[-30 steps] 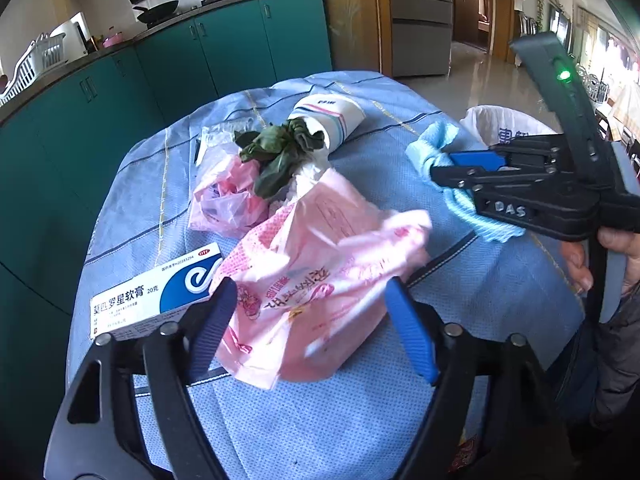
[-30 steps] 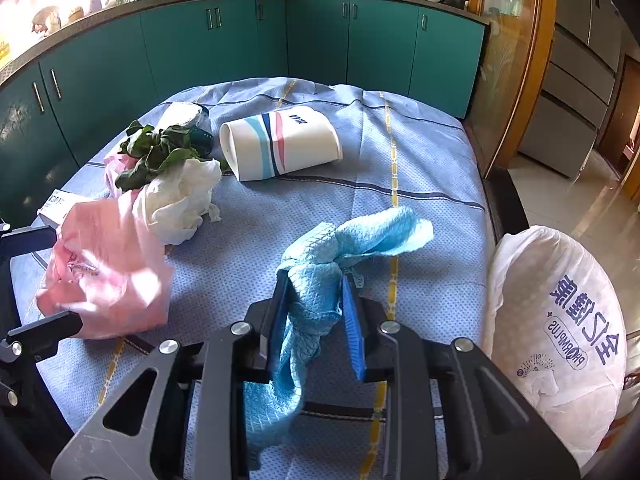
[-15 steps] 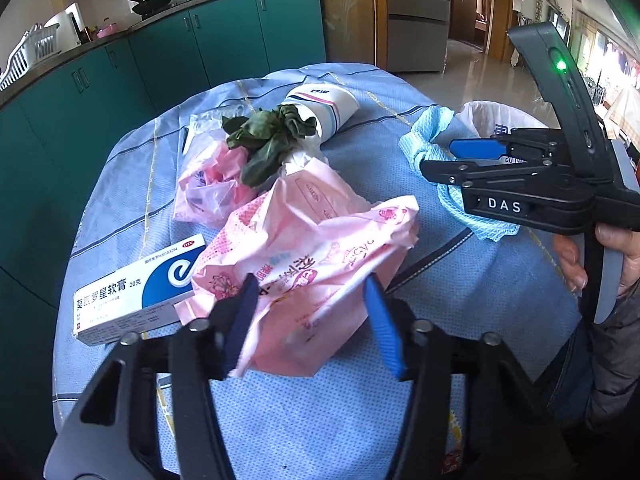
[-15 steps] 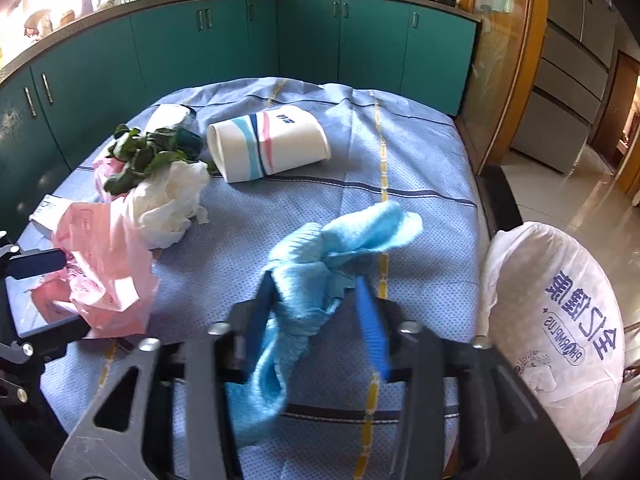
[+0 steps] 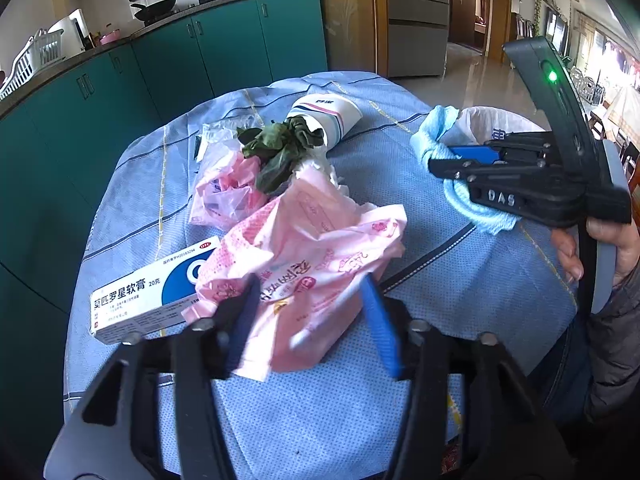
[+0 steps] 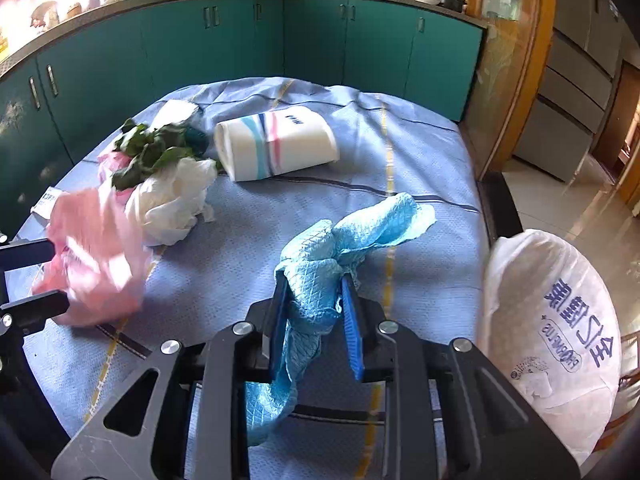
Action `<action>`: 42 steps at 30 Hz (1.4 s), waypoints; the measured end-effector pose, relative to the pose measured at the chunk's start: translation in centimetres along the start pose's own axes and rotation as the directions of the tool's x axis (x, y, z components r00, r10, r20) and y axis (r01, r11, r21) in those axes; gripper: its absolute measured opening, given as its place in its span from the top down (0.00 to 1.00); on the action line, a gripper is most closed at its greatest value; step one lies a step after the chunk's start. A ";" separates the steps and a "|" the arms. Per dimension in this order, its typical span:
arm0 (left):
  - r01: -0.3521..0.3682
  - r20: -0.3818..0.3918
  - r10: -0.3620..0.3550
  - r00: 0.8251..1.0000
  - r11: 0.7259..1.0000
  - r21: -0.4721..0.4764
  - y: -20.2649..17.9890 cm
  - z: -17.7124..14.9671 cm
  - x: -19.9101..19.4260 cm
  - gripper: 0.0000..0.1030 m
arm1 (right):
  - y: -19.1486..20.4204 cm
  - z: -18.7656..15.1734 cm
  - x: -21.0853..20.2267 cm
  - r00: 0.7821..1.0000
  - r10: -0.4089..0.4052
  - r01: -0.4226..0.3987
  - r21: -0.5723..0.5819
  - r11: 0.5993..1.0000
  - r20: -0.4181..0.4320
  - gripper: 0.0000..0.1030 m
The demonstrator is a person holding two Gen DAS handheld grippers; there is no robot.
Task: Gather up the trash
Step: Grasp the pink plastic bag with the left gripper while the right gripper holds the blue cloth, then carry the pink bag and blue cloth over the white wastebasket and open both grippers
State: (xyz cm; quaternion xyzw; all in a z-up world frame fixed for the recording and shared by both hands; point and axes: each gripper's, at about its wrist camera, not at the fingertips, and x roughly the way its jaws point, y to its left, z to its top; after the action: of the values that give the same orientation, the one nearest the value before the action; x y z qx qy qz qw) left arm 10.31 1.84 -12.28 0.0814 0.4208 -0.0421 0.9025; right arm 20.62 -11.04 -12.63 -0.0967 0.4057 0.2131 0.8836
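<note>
Crumpling between the opening left tool [image 5: 310, 316], a printed pink bag [image 5: 308, 256]; right tool [image 6: 316, 320] closing on blue cloth [image 6: 320, 272].

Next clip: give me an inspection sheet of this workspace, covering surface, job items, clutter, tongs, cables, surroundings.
Surface: round table under a blue striped tablecloth.
Job's things: crumpled pink plastic bag; light blue waffle cloth; white crumpled tissue; wilted green leaves; white-lined trash bin beside the table.
Clutter: striped paper cup lying on its side; white-and-blue ointment box.
Tongs: left tongs opening, pink bag between the jaws; right tongs closing on the blue cloth.
Cables: nothing seen.
Surroundings: teal kitchen cabinets, pots on the counter.
</note>
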 end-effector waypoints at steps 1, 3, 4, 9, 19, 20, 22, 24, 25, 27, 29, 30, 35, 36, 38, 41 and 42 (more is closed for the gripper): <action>-0.001 0.002 0.001 1.000 1.000 0.001 0.0 0.0 0.0 0.33 | -0.5 0.0 -0.1 1.000 0.000 0.000 0.013 1.000 0.000 0.74; 0.006 0.001 -0.006 1.000 1.000 0.000 -0.1 0.1 0.2 0.25 | -1.1 0.0 -0.3 1.000 -0.002 0.002 0.031 1.000 -0.004 0.74; 0.008 0.001 -0.008 1.000 1.000 -0.003 -0.1 0.1 0.3 0.20 | -1.4 0.0 -0.2 1.000 -0.006 0.006 0.039 0.999 -0.007 0.74; 0.015 -0.001 -0.015 1.000 1.000 -0.010 -0.2 0.1 0.8 0.14 | -1.5 -0.1 0.1 0.999 -0.029 0.030 0.052 0.998 -0.015 0.63; 0.047 -0.031 -0.047 0.998 0.999 -0.006 -0.6 0.0 2.4 0.13 | -0.4 -0.1 0.9 0.998 -0.053 0.053 0.018 0.998 -0.029 0.53; 0.029 -0.033 -0.029 0.999 1.000 -0.002 -0.6 0.0 2.6 0.13 | -0.4 -0.1 1.0 0.998 -0.053 0.054 0.017 0.998 -0.029 0.53; -0.002 -0.022 0.002 1.000 1.000 -0.012 -0.1 0.3 2.7 0.13 | -0.3 -0.1 1.1 0.998 -0.061 0.061 0.016 0.998 -0.031 0.53; 0.006 -0.007 -0.006 1.000 0.999 -0.044 0.8 0.8 2.7 0.13 | -0.3 0.0 1.2 0.997 -0.063 0.063 0.017 0.998 -0.035 0.53; 0.013 -0.002 -0.013 1.000 0.998 -0.053 1.2 1.0 2.7 0.13 | -0.3 -0.1 1.3 0.997 -0.064 0.065 0.016 0.998 -0.036 0.53; 0.045 -0.027 -0.046 0.999 0.997 -0.058 1.7 1.1 3.4 0.12 | -0.2 -0.1 1.5 0.997 -0.069 0.070 0.014 0.997 -0.042 0.53; 0.066 -0.054 -0.069 0.996 0.997 -0.049 1.7 1.0 4.3 0.11 | -0.1 0.0 1.5 0.997 -0.072 0.073 0.015 0.997 -0.039 0.53; 0.064 -0.051 -0.067 0.996 0.997 -0.048 1.6 0.9 4.4 0.11 | -0.1 -0.1 1.5 0.997 -0.072 0.073 0.015 0.997 -0.039 0.53; 0.076 -0.030 -0.077 0.997 0.996 -0.052 1.5 0.7 3.9 0.26 | 0.0 0.0 1.5 0.997 -0.069 0.069 0.014 0.998 -0.029 0.57; 0.084 -0.025 -0.086 0.996 0.995 -0.061 1.7 0.8 3.7 0.29 | -0.1 0.0 1.5 0.997 -0.068 0.068 0.014 0.998 -0.025 0.66; 0.088 -0.020 -0.090 0.996 0.993 -0.073 1.6 0.6 3.3 0.34 | -0.2 0.0 1.2 0.998 -0.058 0.058 0.018 0.998 -0.015 0.71; 0.061 -0.001 -0.061 0.998 0.996 -0.064 1.3 0.6 2.6 0.36 | -0.3 0.1 0.9 0.999 -0.048 0.048 0.020 0.999 -0.001 0.72; 0.047 0.011 -0.047 0.999 0.997 -0.059 1.1 0.7 2.2 0.36 | -0.3 0.1 0.8 0.999 -0.046 0.046 0.021 0.999 0.005 0.72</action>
State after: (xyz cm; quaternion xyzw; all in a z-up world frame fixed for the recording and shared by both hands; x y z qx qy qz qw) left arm 12.38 2.77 -13.36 0.0446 0.4191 -0.0514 0.9054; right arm 21.27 -11.04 -13.18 -0.0961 0.4029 0.1887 0.8904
